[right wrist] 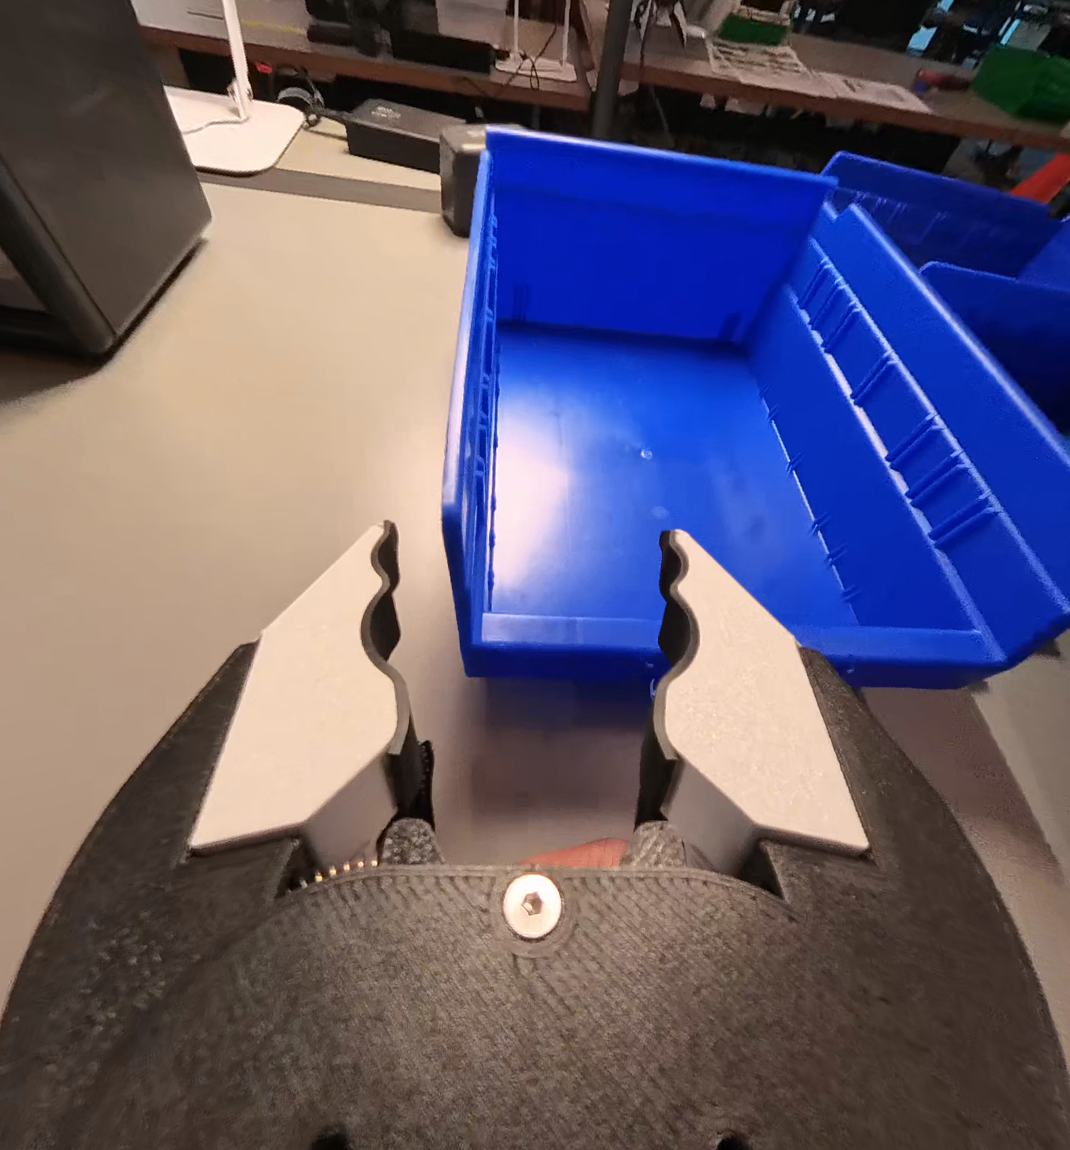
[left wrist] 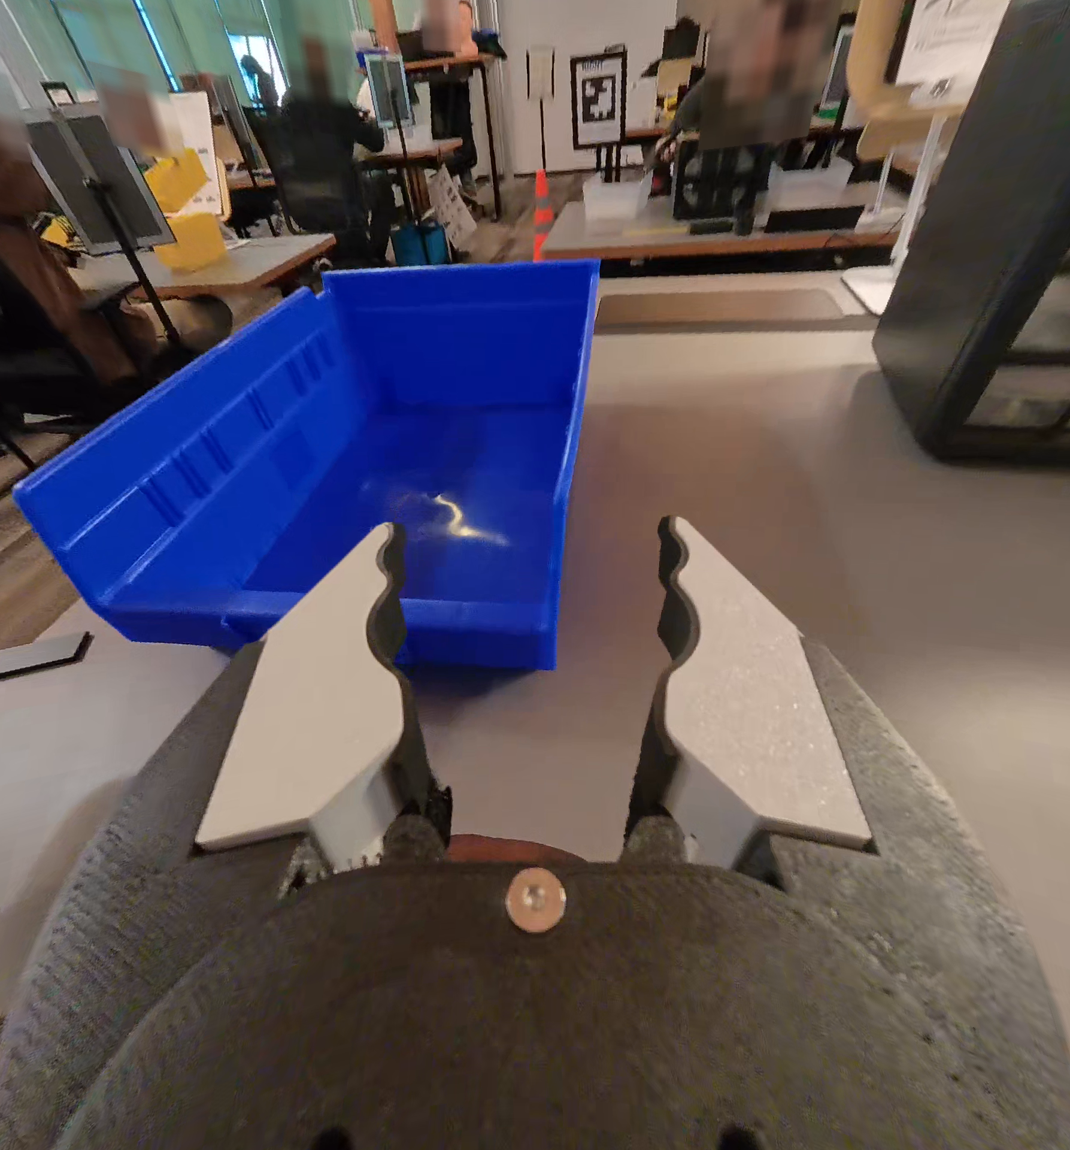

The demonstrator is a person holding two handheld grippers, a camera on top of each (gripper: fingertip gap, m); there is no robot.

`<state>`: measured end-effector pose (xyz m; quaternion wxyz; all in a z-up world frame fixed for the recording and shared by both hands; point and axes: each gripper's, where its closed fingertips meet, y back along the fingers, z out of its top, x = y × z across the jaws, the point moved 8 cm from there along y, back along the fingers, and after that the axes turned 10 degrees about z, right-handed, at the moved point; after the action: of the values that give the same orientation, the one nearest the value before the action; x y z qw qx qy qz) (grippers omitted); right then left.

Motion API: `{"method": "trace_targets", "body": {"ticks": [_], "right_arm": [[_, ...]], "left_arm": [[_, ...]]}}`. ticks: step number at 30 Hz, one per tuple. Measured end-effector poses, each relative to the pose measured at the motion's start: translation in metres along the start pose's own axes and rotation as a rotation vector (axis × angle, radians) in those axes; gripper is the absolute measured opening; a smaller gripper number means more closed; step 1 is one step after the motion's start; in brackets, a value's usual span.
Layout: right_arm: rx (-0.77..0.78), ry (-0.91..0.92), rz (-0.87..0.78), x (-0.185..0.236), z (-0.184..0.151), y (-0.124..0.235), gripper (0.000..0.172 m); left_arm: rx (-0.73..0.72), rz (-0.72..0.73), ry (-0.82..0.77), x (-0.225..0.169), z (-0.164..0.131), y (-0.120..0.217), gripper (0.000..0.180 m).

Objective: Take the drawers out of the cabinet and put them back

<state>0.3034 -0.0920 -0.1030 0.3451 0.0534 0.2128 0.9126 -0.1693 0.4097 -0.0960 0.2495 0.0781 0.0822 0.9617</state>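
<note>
In the left wrist view an empty blue drawer (left wrist: 457,448) lies on the grey table (left wrist: 768,498), to the left of the black cabinet (left wrist: 986,218). My left gripper (left wrist: 529,529) is open and empty. It hovers over the drawer's near right corner and its pads touch nothing. In the right wrist view another empty blue drawer (right wrist: 644,404) lies on the table (right wrist: 209,435), to the right of the cabinet (right wrist: 72,155). My right gripper (right wrist: 529,532) is open and empty, with its fingers either side of that drawer's near left corner, apart from it.
More blue drawer parts (right wrist: 1017,299) lie behind the right drawer. A white lamp base (right wrist: 240,137) and a black box (right wrist: 457,180) stand at the table's far edge. A dark flat pad (left wrist: 41,653) lies at the left edge. People and tables with yellow bins (left wrist: 190,211) are beyond.
</note>
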Motion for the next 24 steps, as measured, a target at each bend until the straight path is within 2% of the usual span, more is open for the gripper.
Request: {"method": "trace_targets", "body": {"ticks": [3,7,13,14,19,24], "right_arm": [[-0.010,0.000,-0.019,0.001,0.000,-0.010,0.081],[-0.031,0.001,-0.048,0.001,0.001,-0.021,0.056],[-0.029,0.014,0.008,0.011,-0.002,-0.033,0.008],[-0.027,0.017,0.007,0.012,-0.002,-0.032,0.006],[-0.024,0.035,0.048,0.016,-0.007,-0.020,0.005],[-0.015,0.076,0.130,0.026,-0.018,0.005,0.005]], "left_arm": [[0.044,0.023,-0.046,-0.002,-0.008,-0.014,0.075],[0.102,0.032,-0.067,-0.005,-0.020,-0.028,0.062],[0.100,0.006,-0.073,-0.008,-0.019,-0.031,0.010],[0.101,-0.007,-0.080,-0.010,-0.019,-0.031,0.004],[0.088,-0.073,-0.078,-0.013,-0.020,-0.022,0.002],[0.041,-0.157,-0.098,-0.018,-0.022,0.005,0.003]]}}
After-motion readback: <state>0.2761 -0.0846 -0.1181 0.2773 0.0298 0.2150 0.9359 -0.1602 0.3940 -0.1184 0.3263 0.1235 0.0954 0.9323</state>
